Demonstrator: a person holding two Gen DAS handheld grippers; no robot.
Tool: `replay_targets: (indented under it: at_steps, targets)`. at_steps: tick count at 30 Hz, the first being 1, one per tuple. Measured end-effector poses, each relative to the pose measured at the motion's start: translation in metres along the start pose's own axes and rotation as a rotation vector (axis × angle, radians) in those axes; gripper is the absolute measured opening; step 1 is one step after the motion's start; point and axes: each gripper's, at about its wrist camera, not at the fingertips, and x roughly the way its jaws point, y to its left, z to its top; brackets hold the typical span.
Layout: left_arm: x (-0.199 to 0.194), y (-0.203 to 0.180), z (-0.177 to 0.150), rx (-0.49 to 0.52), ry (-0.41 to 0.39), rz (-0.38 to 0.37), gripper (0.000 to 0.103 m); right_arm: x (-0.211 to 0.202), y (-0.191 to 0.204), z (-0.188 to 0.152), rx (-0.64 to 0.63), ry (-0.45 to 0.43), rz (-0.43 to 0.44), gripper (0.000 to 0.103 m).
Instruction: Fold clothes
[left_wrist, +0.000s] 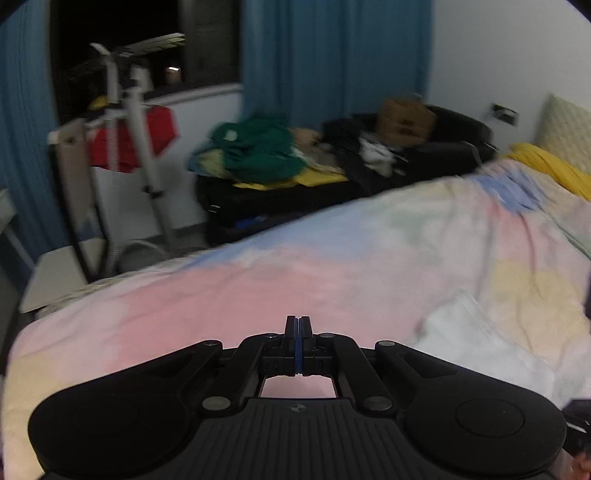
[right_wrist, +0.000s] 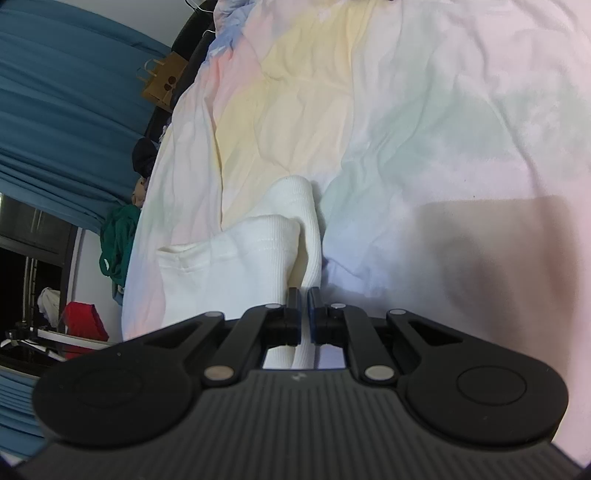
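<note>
The left wrist view is smeared with motion blur: the clothes heap (left_wrist: 266, 155) by the blue curtain (left_wrist: 332, 62) is only colour patches (green, yellow, black), no single garment clear. The white garment (left_wrist: 476, 343) runs behind the left gripper (left_wrist: 299, 321). In the right wrist view, its lower edge disappears beneath the right gripper (right_wrist: 303, 295).

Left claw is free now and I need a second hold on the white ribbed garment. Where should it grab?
Judging from the right wrist view, take the loose hemmed edge of the white ribbed garment, to the left of where the right claw pinches the narrow strip. That edge lies raised off the pastel duvet, so come in from the left, low along the bed. The left claw is shut; open it first.
</note>
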Motion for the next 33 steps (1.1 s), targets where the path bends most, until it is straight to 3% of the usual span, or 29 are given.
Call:
replay_targets:
  at_steps: [5,10,12,17,22,26,27,28,30,33]
  targets:
    - [0.04,-0.062,-0.027,0.152,0.078,-0.179,0.006,0.0,-0.001,0.0,0.02,0.004,0.005,0.008]
    - [0.075,-0.145,-0.071,0.343,0.129,-0.347,0.039,0.003,-0.008,0.003,0.06,0.024,0.025,0.008]
    - [0.086,-0.176,-0.085,0.398,0.151,-0.411,0.045,0.003,-0.013,0.005,0.094,0.029,0.049,0.007]
    - [0.104,-0.24,-0.114,0.526,0.189,-0.545,0.046,-0.005,-0.026,0.015,0.175,-0.005,0.095,0.005]
    - [0.113,-0.273,-0.137,0.641,0.183,-0.48,0.051,0.0,-0.035,0.019,0.214,0.02,0.086,0.005]
    - [0.123,-0.279,-0.138,0.599,0.183,-0.435,0.053,0.0,-0.036,0.018,0.21,0.022,0.077,0.005]
    - [0.123,-0.279,-0.138,0.587,0.187,-0.426,0.044,0.0,-0.035,0.018,0.207,0.021,0.071,0.005]
    - [0.122,-0.277,-0.136,0.579,0.183,-0.417,0.026,0.0,-0.036,0.018,0.205,0.021,0.066,0.005]
    - [0.116,-0.269,-0.128,0.561,0.176,-0.393,0.006,0.0,-0.036,0.018,0.202,0.022,0.06,0.005]
    - [0.104,-0.253,-0.107,0.517,0.146,-0.338,0.005,-0.005,-0.031,0.018,0.173,-0.007,0.042,0.005]
